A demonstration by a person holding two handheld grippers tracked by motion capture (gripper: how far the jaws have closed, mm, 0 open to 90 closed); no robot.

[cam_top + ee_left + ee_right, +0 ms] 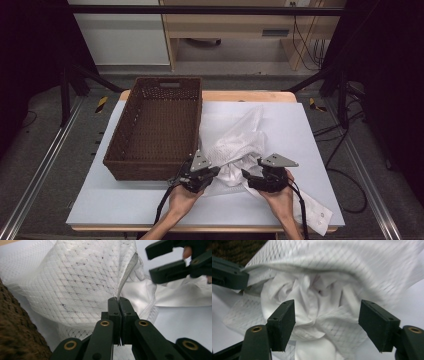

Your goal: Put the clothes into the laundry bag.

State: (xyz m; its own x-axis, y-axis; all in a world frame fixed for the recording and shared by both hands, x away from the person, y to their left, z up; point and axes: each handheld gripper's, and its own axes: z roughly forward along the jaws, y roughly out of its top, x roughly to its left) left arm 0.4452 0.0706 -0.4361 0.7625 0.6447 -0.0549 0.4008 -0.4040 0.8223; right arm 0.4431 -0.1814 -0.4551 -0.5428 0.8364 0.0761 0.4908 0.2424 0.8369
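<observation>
The white mesh laundry bag (239,137) lies on the white-covered bench (100,200) just right of the brown woven rectangular basket (155,131), its mouth turned toward the person, with crumpled white cloth (312,297) bunched inside and spilling out toward the near edge. The left gripper (119,300) has its jaws pressed together on the bag's zip-edged rim (127,275), pinching only a thin strip of it and holding the opening up. The right gripper (327,322) faces the mouth of the bag with its jaws standing well apart; the cloth lies between and beyond them, but the pads are not pressing on anything. The likely work is stuffing the cloth into the bag, and the weak point is that narrow pinch on the rim: if the right gripper pushes or drags the cloth hard, the edge could slip out of the left jaws and the mouth would collapse. The right jaws could also close on mesh together with cloth, which would pull the bag along instead of feeding the garment in. A length of cloth trailing toward the bench's near edge (315,212) could snag or slide off. No brand, label or legible writing can be made out on the bag, the cloth or the basket.
</observation>
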